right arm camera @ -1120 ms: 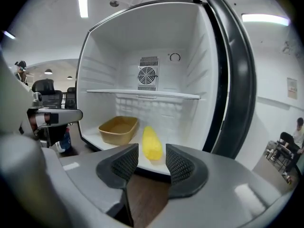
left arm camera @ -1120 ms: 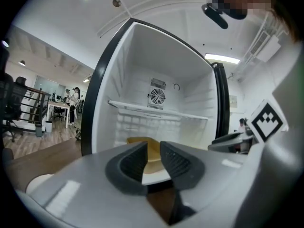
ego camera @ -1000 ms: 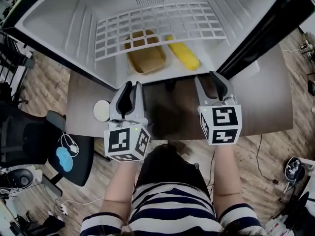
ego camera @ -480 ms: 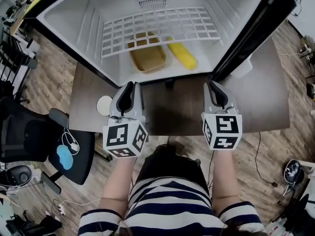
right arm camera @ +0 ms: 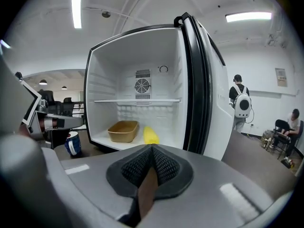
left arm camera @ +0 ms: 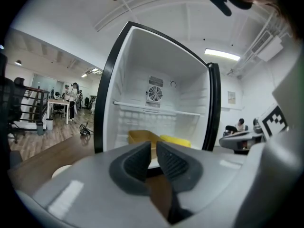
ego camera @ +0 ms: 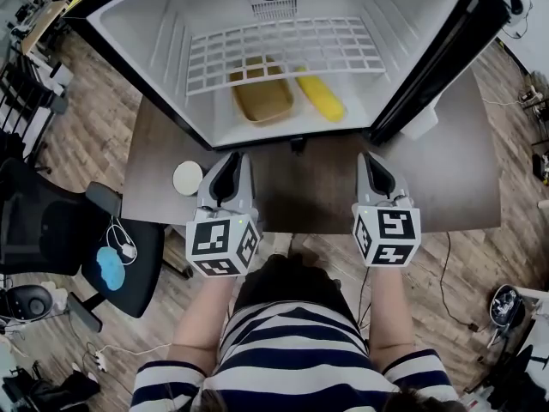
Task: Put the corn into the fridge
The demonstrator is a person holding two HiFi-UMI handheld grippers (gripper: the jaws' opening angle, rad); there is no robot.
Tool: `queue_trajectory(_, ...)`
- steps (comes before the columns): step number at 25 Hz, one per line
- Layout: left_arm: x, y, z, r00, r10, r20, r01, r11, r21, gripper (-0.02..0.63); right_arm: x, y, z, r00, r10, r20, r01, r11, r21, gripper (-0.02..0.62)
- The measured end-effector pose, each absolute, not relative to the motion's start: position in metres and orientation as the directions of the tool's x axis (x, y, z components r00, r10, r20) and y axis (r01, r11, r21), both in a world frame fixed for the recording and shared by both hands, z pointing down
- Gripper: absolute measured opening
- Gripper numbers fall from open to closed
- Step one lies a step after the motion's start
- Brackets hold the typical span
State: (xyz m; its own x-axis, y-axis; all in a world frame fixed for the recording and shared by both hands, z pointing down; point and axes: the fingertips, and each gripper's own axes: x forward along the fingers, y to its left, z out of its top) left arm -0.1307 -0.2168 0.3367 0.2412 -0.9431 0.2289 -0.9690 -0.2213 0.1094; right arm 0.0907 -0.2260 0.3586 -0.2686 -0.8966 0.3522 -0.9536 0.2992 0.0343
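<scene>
The yellow corn (ego camera: 319,96) lies on the floor of the open fridge (ego camera: 154,41), right of a tan tray (ego camera: 262,99); it also shows as corn (right arm camera: 151,136) and corn (left arm camera: 176,140) in the gripper views. Both grippers hover over the brown table (ego camera: 446,187), short of the fridge's front edge. My right gripper (ego camera: 371,163) has just been closing and is now shut, with nothing between its pads (right arm camera: 164,163). My left gripper (ego camera: 232,163) has its pads (left arm camera: 137,163) drawn together to a hairline slit and holds nothing.
A white wire shelf (ego camera: 283,54) spans the fridge above the corn and tray. The black-edged fridge door (ego camera: 446,50) stands open at the right. A white round lid (ego camera: 188,178) and a blue-and-white mug (right arm camera: 72,143) sit on the table's left. An office chair (ego camera: 51,230) stands left.
The right gripper's jaws went from open to shut, empty. Both grippers drew back from the fridge toward the person. The corn and tray stayed put.
</scene>
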Motion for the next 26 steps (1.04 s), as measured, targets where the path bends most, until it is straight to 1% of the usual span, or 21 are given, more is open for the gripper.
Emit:
queue_trajectory(10,-0.135,-0.207,0.341,0.216,-0.944,0.25,-0.975,-0.192,0.114,0.0,0.091,-0.218,0.363,-0.287,-0.886,0.364,-0.951,0.308,0.0,-0.009)
queue_trajectory(16,-0.141,-0.203,0.342,0.201,-0.945,0.258,-0.978,-0.178,0.109,0.0,0.083,-0.219,0.362,-0.323,-0.877,0.357,-0.943,0.331,-0.039,-0.009)
queue_trajectory(26,-0.151,-0.203,0.344,0.165,-0.951,0.26,-0.985,-0.148,0.085,0.0,0.071,-0.223,0.362,-0.34,-0.876,0.341,-0.938,0.342,-0.057,-0.009)
